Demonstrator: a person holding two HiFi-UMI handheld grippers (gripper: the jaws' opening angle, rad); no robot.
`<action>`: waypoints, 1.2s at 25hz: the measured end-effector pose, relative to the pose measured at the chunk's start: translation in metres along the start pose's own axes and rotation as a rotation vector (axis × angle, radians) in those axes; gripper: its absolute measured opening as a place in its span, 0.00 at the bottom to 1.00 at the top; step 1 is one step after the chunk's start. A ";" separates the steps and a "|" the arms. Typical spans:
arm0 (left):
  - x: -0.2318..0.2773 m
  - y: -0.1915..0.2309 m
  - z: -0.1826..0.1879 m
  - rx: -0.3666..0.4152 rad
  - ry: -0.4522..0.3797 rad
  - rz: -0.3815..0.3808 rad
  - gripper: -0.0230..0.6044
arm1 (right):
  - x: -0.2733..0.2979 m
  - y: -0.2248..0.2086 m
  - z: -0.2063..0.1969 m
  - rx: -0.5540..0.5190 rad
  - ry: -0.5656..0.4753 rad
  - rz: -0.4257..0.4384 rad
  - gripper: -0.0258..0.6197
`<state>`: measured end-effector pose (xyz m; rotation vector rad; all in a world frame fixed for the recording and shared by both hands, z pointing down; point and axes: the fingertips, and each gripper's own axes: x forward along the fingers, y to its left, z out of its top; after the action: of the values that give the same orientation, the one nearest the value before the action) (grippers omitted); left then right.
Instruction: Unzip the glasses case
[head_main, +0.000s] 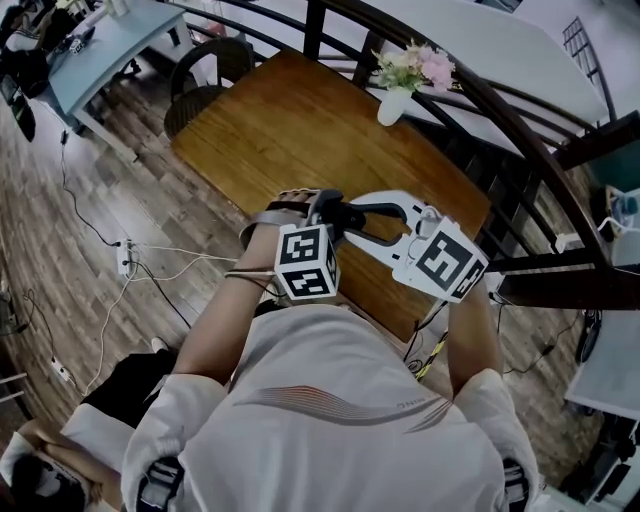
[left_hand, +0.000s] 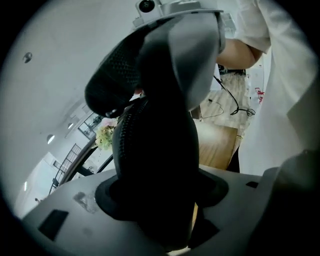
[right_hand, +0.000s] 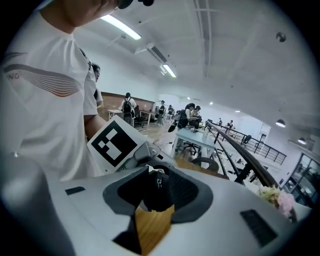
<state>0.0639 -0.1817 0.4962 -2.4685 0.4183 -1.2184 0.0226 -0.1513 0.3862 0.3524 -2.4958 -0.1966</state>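
Left gripper (left_hand: 160, 194): clamped on the glasses case (left_hand: 155, 150), both dark pads pressed against its lower half.
Glasses case: black, standing up out of the left jaws, held in the air above the near right part of the wooden table (head_main: 290, 120); its zipper (left_hand: 121, 137) runs up the left edge in the left gripper view.
Right gripper (right_hand: 158, 196): reaching in from the right, jaws a little apart and astride the free end of the case; I cannot tell whether the pads press on it.
Zipper pull (right_hand: 159, 178): small, metal, hanging between the right jaws.
Far end of table: white vase (head_main: 392, 106) with pale flowers, beside a dark railing (head_main: 500, 120).
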 end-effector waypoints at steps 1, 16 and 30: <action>0.002 -0.002 -0.002 0.020 0.018 -0.004 0.49 | 0.001 0.002 -0.003 0.003 0.000 0.014 0.31; 0.017 0.000 -0.013 -0.036 0.066 0.020 0.49 | -0.002 -0.009 -0.023 -0.055 0.052 -0.196 0.17; 0.013 0.024 -0.020 -0.162 0.101 0.197 0.47 | -0.006 -0.032 -0.027 0.045 -0.038 -0.555 0.12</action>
<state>0.0527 -0.2123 0.5059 -2.4328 0.7968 -1.2738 0.0492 -0.1821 0.3976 1.0646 -2.3848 -0.3687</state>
